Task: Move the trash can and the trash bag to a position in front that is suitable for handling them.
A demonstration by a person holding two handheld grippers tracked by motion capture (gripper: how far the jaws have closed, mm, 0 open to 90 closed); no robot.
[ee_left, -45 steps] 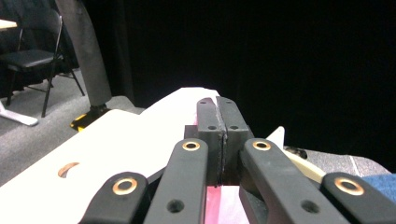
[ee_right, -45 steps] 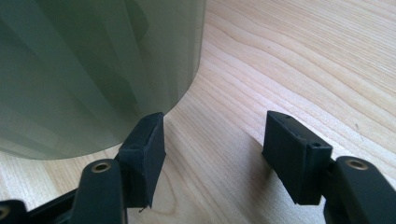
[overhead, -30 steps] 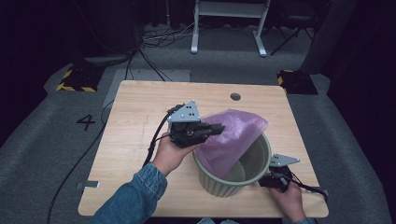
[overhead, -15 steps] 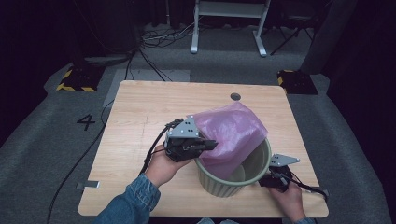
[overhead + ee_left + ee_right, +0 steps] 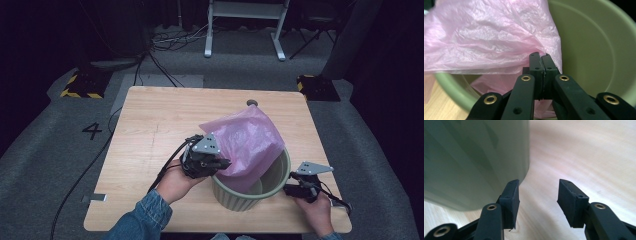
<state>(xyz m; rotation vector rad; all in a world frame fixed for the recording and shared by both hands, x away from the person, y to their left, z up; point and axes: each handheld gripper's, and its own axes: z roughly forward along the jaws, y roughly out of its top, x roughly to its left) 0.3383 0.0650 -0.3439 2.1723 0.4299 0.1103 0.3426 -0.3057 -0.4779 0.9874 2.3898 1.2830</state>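
Note:
A pale green ribbed bin (image 5: 281, 172) stands on the wooden table near its front edge. A crumpled pink plastic bag (image 5: 246, 137) hangs over the bin's left and far rim, partly inside it. My left gripper (image 5: 223, 164) is at the bin's left rim, shut on an edge of the bag (image 5: 486, 37); its jaws (image 5: 541, 58) meet on the film above the bin's inside (image 5: 596, 50). My right gripper (image 5: 288, 190) lies low on the table right of the bin. Its jaws (image 5: 539, 192) have just been closing, still apart with nothing between them, beside the bin's wall (image 5: 474, 157).
The table (image 5: 165, 125) has bare wood left of and behind the bin, with a small round hole (image 5: 252, 103) near the far edge. Cables trail off the left side. A white stand (image 5: 245, 30) and dark floor lie beyond the table.
My left hand has sunk and drawn back toward the bin's near-left rim, pulling the pink bag lower over the bin. The right hand has stayed in place.

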